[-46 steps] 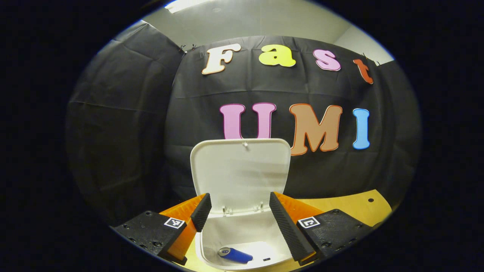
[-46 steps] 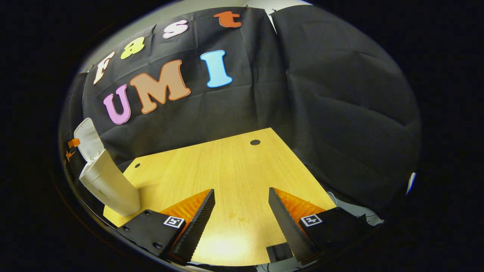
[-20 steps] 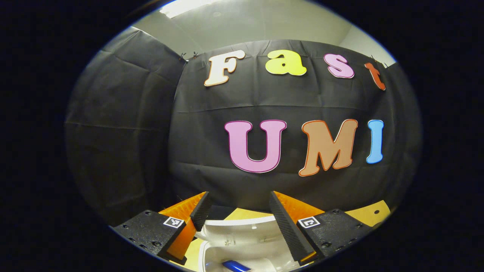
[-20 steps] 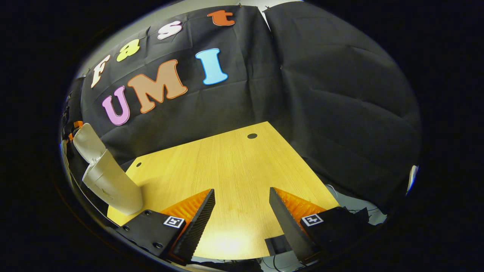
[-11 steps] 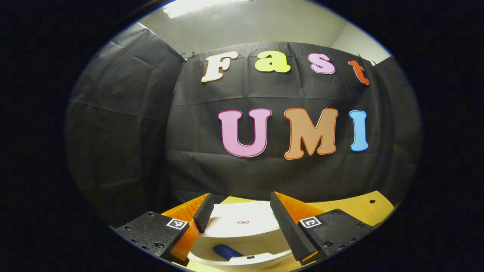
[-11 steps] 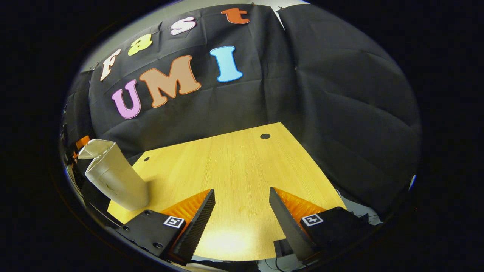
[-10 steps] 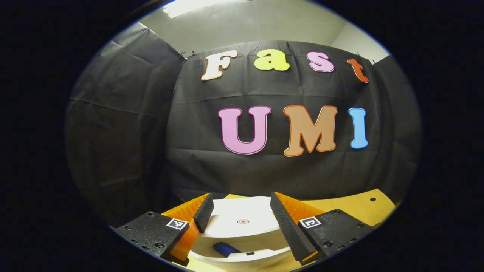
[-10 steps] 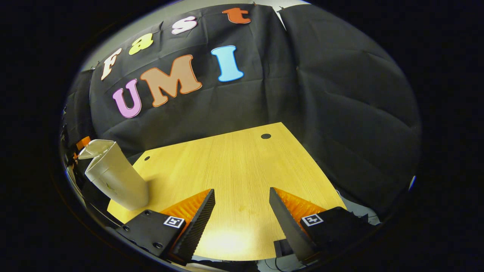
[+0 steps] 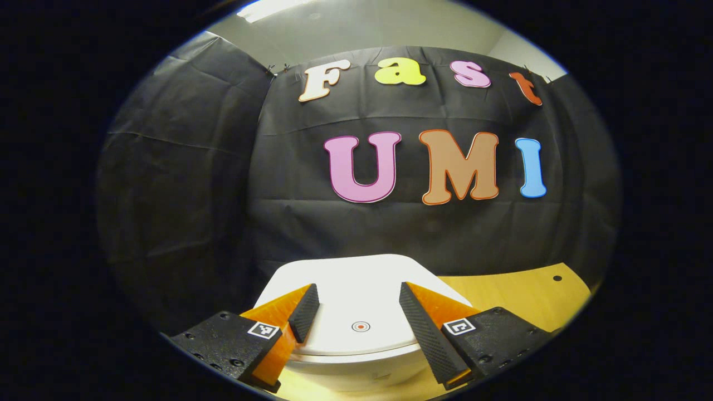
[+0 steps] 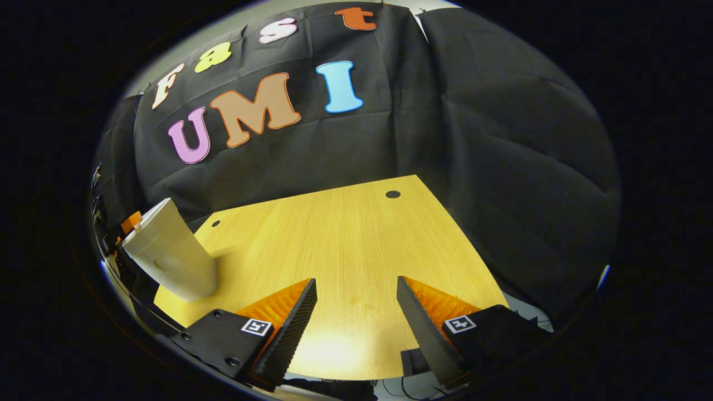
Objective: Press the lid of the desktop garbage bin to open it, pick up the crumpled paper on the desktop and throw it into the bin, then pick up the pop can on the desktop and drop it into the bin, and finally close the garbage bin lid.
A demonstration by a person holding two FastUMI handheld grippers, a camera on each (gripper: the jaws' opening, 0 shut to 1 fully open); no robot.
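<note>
The white desktop bin [image 9: 356, 367] stands right in front of my left gripper [image 9: 357, 289], its lid [image 9: 356, 278] lying down flat over the opening with a small red dot [image 9: 361, 326] near the front. The left gripper is open, its fingers spread just above the lid; I cannot tell whether they touch it. The lid hides the bin's contents. In the right gripper view the bin [image 10: 170, 259] stands at the far left of the wooden table [image 10: 334, 234] with its lid [image 10: 149, 214] down. My right gripper [image 10: 355, 282] hovers open over bare tabletop, holding nothing.
The table [image 9: 512, 287] has a small round hole [image 10: 392, 194] near its far edge and another [image 10: 215, 223] near the bin. Black cloth walls close in behind and to the right. The table's near edge lies under the right gripper.
The bin lid has swung down from upright to flat, covering the blue can inside. My left gripper followed it down over the lid. The right gripper barely moved.
</note>
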